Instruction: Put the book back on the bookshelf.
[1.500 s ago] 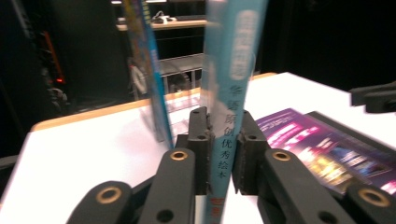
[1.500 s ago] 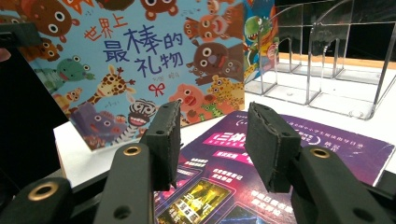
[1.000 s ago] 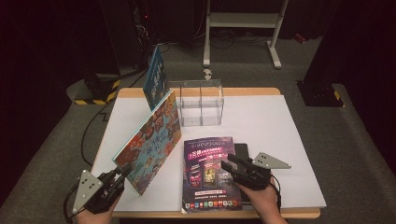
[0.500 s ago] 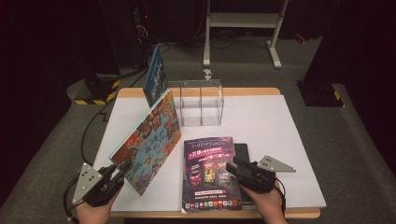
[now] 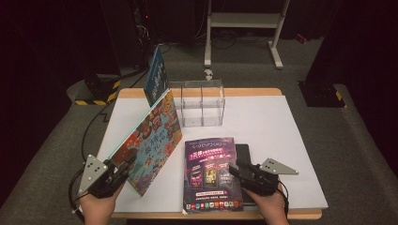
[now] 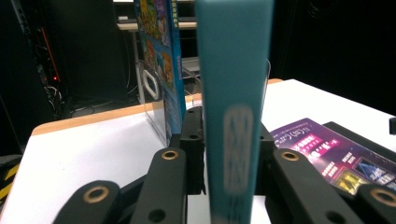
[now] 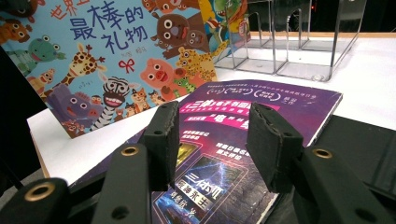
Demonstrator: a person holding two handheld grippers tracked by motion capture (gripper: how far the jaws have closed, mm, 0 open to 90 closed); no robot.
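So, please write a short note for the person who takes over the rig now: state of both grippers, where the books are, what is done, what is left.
Left gripper: jaws around the near edge of the picture book, tilted on edge; they have just been opening slightly.
Right gripper: open, over the purple book, holding nothing.
Purple book lies flat at the table's near edge, partly on a black book.
Clear rack: no book inside; a blue book stands left of it.
Left, probably: put the books into the rack.

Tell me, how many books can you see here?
3, perhaps 4. An animal picture book stands tilted in the left gripper; a blue one stands at the far left edge; a purple one lies flat, with a dark cover, maybe another book, beneath it.
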